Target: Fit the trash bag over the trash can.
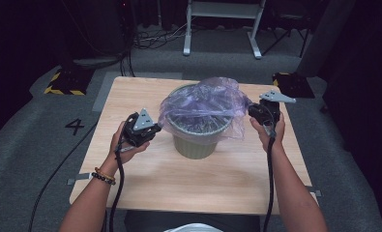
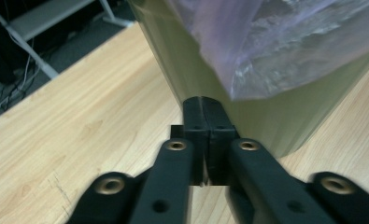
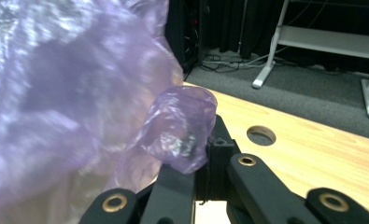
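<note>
A pale green ribbed bin (image 1: pixel 196 145) stands in the middle of the wooden table (image 1: pixel 188 186). A thin purple plastic bag (image 1: pixel 203 104) is draped loosely over its rim. My left gripper (image 1: pixel 155 128) is at the bin's left side. In the left gripper view its jaws (image 2: pixel 204 109) are shut with nothing between them, tips against the bin wall (image 2: pixel 275 121), just under the bag's hanging edge (image 2: pixel 275 42). My right gripper (image 1: pixel 251 111) is at the bin's right. There it (image 3: pixel 209 137) is shut on a bunched fold of the bag (image 3: pixel 180 126).
A round hole (image 3: pixel 261 135) is cut in the tabletop near the right gripper. A white metal stand (image 1: pixel 222 12) and cables lie on the floor behind the table. A yellow-and-black striped block (image 1: pixel 63 82) sits at the back left.
</note>
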A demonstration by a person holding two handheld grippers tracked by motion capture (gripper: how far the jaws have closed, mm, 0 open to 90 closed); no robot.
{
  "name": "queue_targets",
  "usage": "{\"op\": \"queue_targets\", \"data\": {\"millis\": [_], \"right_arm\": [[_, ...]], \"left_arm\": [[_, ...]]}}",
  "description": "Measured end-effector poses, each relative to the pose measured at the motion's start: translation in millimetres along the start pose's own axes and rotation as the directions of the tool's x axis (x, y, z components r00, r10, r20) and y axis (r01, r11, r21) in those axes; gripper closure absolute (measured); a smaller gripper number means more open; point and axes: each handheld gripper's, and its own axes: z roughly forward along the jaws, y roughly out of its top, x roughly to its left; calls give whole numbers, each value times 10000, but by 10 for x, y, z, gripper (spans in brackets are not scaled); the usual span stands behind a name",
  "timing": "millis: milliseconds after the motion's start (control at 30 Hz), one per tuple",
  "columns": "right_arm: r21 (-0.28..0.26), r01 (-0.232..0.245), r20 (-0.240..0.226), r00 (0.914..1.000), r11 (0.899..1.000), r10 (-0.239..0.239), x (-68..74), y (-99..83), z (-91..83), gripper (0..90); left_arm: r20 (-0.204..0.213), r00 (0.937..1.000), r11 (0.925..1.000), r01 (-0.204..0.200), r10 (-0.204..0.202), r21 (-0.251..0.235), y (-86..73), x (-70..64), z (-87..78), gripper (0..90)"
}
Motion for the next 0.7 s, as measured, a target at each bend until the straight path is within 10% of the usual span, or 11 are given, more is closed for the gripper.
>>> {"op": "queue_targets", "data": {"millis": [300, 500, 700], "right_arm": [[73, 60, -146, 9999, 10000, -59, -6, -27, -4, 900], [-39, 324, -130, 9994, 9995, -324, 3, 21, -47, 900], [-54, 678, -272, 9973, 9977, -679, 46, 71, -50, 900]], "left_arm": [[-52, 9997, 9846, 234, -247, -1734, 20, -61, -329, 200], [-355, 9985, 9749, -492, 425, -2171, 330, -103, -405, 273], [-375, 9959, 9812, -879, 827, -1716, 584, 41, -303, 503]]}}
